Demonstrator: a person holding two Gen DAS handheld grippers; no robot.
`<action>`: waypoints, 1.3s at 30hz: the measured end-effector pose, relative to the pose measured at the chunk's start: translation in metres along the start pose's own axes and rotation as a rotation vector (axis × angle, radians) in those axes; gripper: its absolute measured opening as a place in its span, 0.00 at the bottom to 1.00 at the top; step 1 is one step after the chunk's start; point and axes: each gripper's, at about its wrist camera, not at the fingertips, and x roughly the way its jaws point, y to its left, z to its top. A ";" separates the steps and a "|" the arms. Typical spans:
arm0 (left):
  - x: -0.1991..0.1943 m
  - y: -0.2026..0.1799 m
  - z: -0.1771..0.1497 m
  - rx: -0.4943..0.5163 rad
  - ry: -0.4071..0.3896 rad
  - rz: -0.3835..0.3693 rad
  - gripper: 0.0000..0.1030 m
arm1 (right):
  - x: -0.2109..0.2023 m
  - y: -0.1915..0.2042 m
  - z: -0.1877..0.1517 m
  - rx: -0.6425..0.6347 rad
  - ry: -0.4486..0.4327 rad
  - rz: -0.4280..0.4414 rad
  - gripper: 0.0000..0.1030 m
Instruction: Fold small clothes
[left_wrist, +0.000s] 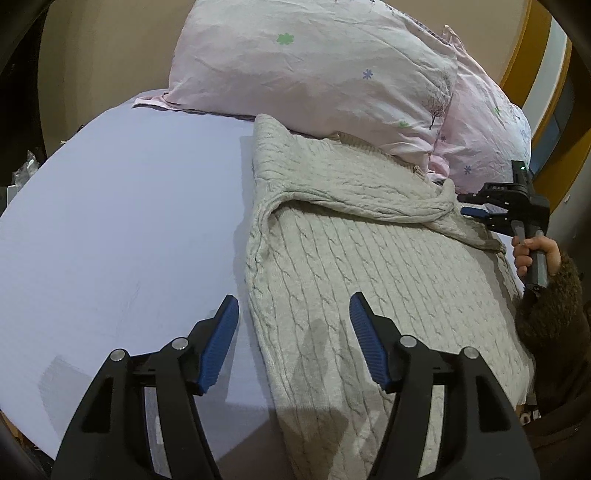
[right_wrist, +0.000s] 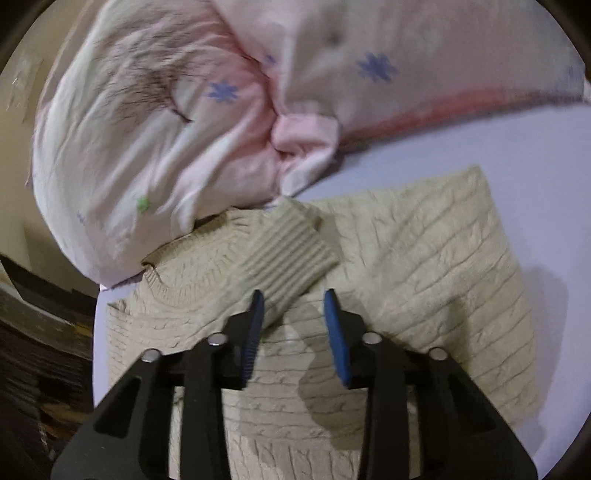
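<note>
Both tongs stand apart and grip nothing: the left gripper (left_wrist: 293, 321) hovers wide open over the near left edge of a grey cable-knit sweater (left_wrist: 369, 266), and the right gripper (right_wrist: 293, 314) hovers open just above the sweater's ribbed cuff (right_wrist: 291, 254). One sleeve (left_wrist: 351, 184) lies folded across the sweater's body, the cuff resting by the neckline. It lies flat on a pale lilac bedsheet (left_wrist: 129, 221), its collar end touching two pink flowered pillows (left_wrist: 314, 74).
</note>
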 end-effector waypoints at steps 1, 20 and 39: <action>0.000 0.000 -0.001 0.000 0.000 -0.002 0.62 | 0.002 -0.002 0.001 0.013 -0.001 0.013 0.29; -0.010 0.005 -0.019 -0.042 0.005 -0.093 0.65 | -0.079 -0.039 -0.030 0.099 -0.197 0.207 0.08; -0.042 0.002 -0.082 -0.157 0.037 -0.371 0.33 | -0.154 -0.123 -0.192 0.073 -0.022 0.175 0.37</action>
